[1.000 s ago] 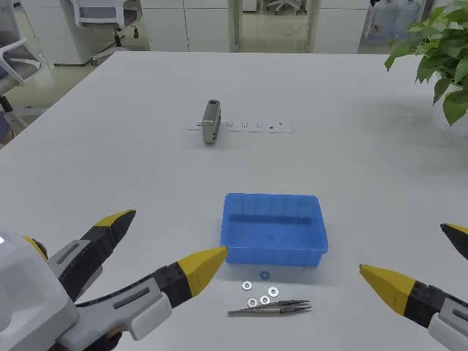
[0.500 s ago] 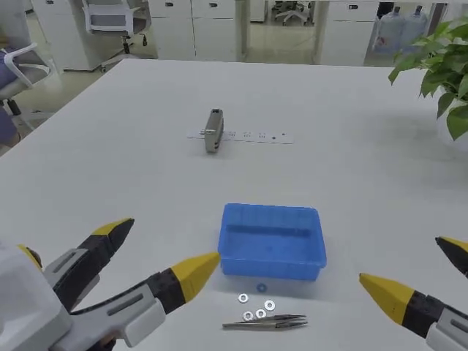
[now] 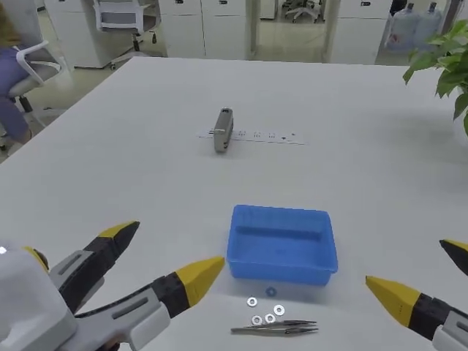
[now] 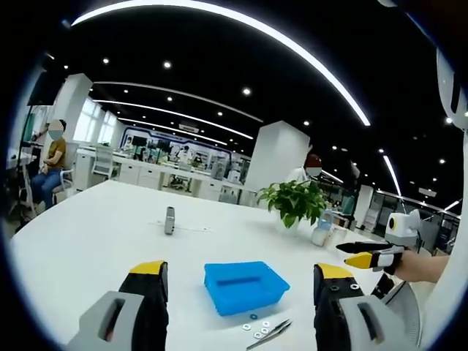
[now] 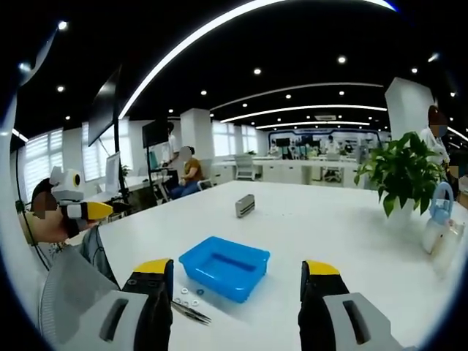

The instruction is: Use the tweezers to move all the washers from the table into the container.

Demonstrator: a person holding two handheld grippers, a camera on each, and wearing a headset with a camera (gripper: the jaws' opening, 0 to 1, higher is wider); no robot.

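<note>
Open blue container stands upright; washers lie just before it; metal tweezers flat beside them.

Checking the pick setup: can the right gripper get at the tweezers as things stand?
Probably yes. The right gripper is open and empty, and the tweezers lie bare on the table in front of the blue container, nothing over them; the washers sit close beside them.

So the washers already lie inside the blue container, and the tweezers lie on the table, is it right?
No. The head view shows the washers on the table, between the blue container and the tweezers, which do lie on the table.
</note>
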